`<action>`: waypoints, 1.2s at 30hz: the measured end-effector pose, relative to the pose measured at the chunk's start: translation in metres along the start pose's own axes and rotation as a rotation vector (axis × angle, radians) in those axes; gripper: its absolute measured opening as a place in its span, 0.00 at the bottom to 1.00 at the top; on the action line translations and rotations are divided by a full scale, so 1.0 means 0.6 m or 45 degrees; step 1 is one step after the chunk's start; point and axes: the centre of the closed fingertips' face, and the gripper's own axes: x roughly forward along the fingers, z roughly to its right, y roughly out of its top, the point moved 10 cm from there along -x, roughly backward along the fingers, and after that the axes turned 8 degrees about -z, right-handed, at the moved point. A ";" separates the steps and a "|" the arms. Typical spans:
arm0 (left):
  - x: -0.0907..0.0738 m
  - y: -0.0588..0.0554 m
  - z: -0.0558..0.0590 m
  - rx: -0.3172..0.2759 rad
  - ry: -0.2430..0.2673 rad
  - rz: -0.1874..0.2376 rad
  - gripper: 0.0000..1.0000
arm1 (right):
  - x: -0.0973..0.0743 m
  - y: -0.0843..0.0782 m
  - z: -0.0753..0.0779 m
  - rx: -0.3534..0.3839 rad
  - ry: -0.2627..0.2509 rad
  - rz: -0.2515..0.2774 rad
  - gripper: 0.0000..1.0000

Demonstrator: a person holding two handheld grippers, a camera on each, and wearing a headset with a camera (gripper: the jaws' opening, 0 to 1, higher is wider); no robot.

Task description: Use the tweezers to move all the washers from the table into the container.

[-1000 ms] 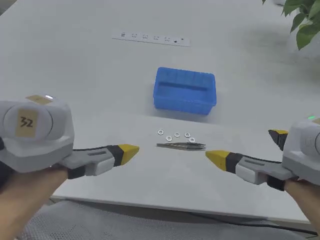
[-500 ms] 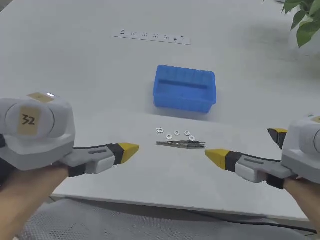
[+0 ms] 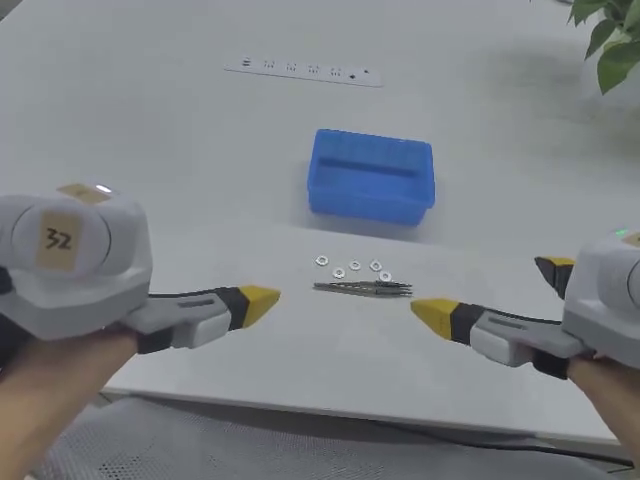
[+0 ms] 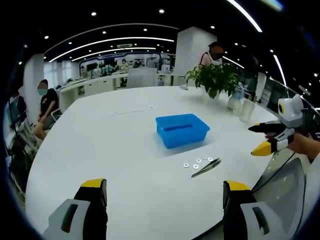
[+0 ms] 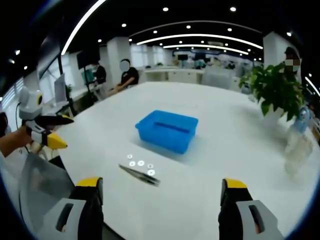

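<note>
Right now, the left gripper (image 4: 164,186) is held by the near edge of the big white table (image 3: 150,130). Its jaws are spread wide open and nothing is held in them — the same is seen of the right gripper (image 5: 161,182). Between the two, the thin silver metal tweezers (image 3: 362,288) are laid flat on the table. Five small silver ring washers (image 3: 352,268) are scattered just behind the tweezers. The blue plastic box container (image 3: 371,180) is set farther back, apart from the washers.
</note>
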 end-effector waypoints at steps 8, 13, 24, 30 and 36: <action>0.001 0.000 -0.002 0.003 -0.006 0.005 0.94 | 0.003 0.000 0.001 -0.001 0.001 -0.005 0.96; 0.008 0.002 0.002 0.006 -0.050 0.015 0.90 | 0.004 -0.001 0.001 -0.002 0.000 -0.011 0.94; 0.036 0.017 0.016 0.148 -0.158 -0.027 0.76 | 0.005 -0.007 0.004 0.007 0.010 -0.018 0.88; 0.058 0.022 0.027 0.247 -0.234 -0.070 0.63 | 0.008 -0.008 0.006 0.005 0.017 -0.024 0.86; 0.087 0.022 0.036 0.327 -0.305 -0.124 0.52 | 0.013 -0.010 0.006 0.012 0.039 -0.032 0.81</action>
